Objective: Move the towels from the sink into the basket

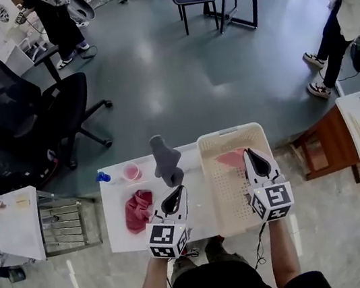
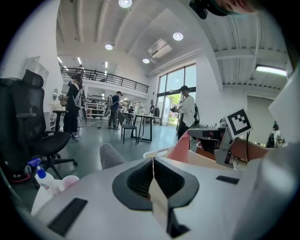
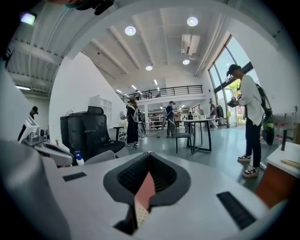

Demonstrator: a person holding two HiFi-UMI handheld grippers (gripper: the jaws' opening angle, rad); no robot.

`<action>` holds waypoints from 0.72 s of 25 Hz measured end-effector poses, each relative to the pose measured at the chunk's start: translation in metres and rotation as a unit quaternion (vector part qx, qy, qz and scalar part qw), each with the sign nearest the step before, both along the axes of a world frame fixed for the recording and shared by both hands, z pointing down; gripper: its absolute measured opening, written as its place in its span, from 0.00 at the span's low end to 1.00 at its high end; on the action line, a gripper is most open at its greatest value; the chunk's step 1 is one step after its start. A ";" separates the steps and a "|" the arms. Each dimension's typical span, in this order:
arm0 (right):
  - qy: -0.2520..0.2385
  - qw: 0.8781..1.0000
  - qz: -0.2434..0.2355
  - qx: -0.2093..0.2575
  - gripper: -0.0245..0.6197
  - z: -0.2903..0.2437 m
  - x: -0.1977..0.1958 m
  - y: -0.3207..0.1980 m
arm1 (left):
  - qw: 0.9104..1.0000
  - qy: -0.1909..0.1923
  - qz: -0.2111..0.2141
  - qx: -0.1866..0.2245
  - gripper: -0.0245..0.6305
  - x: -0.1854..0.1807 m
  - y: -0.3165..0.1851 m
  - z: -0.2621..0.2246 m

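A dark red towel [image 1: 138, 210] lies crumpled in the white sink [image 1: 124, 241]. Just right of it my left gripper [image 1: 177, 190] [image 2: 153, 161] hovers by the grey faucet [image 1: 165, 159] [image 2: 110, 157], jaws shut with nothing between them. The cream perforated basket [image 1: 225, 201] stands to the right of the sink. My right gripper [image 1: 248, 153] [image 3: 149, 154] is over the basket's far part, shut on a pink towel [image 1: 230, 160] [image 3: 144, 187]. In the left gripper view the pink towel [image 2: 180, 149] rises in a peak above the basket rim.
A blue-capped spray bottle [image 1: 102, 177] and a pink cup [image 1: 131, 172] stand on the sink's far edge. A metal rack [image 1: 67, 224] is at the left, a black office chair [image 1: 23, 125] beyond it, a brown wooden stand [image 1: 321, 150] at the right. People stand further off.
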State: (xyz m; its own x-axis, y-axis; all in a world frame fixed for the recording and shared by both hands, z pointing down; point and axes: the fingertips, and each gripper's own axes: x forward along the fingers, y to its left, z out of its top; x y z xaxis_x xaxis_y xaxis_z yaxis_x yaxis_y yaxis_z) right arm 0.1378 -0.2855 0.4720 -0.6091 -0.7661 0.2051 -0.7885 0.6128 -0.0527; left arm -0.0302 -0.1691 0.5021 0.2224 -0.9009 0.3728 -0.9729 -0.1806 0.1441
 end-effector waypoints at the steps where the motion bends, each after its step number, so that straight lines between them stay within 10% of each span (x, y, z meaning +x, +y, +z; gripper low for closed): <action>1: 0.000 1.000 -0.002 -0.003 0.09 0.004 -0.001 -0.005 | 1.000 0.000 -0.002 -0.003 0.06 0.000 -0.002 0.002; 18: 0.020 0.996 0.012 -0.090 0.09 0.080 0.007 0.003 | 0.999 0.003 0.018 -0.040 0.06 0.004 -0.016 0.037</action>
